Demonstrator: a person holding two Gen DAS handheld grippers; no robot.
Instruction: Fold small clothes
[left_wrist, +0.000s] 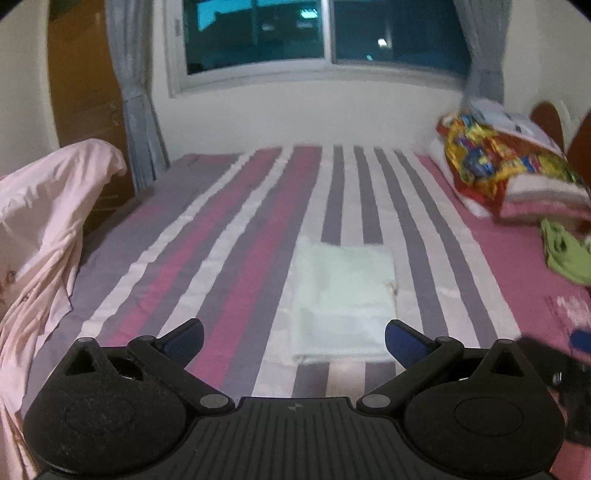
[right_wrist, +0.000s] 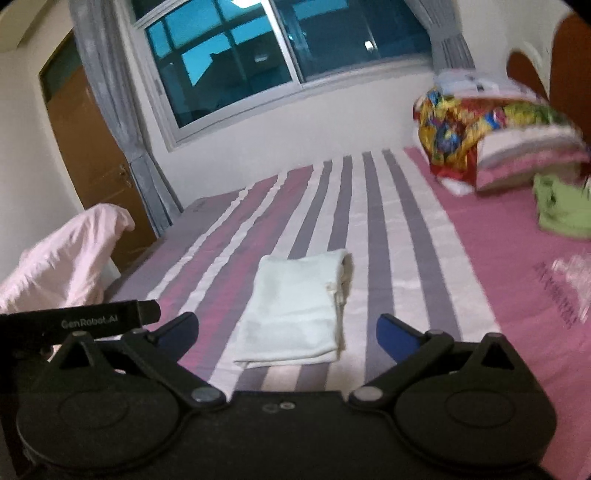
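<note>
Cloth (right_wrist: 295, 310): folded, mid-bed (right_wrist: 480, 240).
Left gripper (left_wrist: 294, 341): spread wide, empty.
Right gripper (right_wrist: 287, 334): spread wide, empty.
Tip: press edges flat, corners even.

Soft, matt white cloth (right_wrist: 291, 314), folded, on smooth striped bedsheet (right_wrist: 388, 229) with faint sheen. Matt black plastic on left gripper (left_wrist: 294, 341) and right gripper (right_wrist: 287, 334), blue textured pads (left_wrist: 402, 341). Crumpled pink fabric (left_wrist: 48, 206). Brown wooden door (right_wrist: 92, 147).

Striped pink-grey-white bed (left_wrist: 236, 236), folded white cloth (left_wrist: 343, 295) near centre, green garment (left_wrist: 565, 254) right, colourful bedding pile (left_wrist: 498, 166) far right.
</note>
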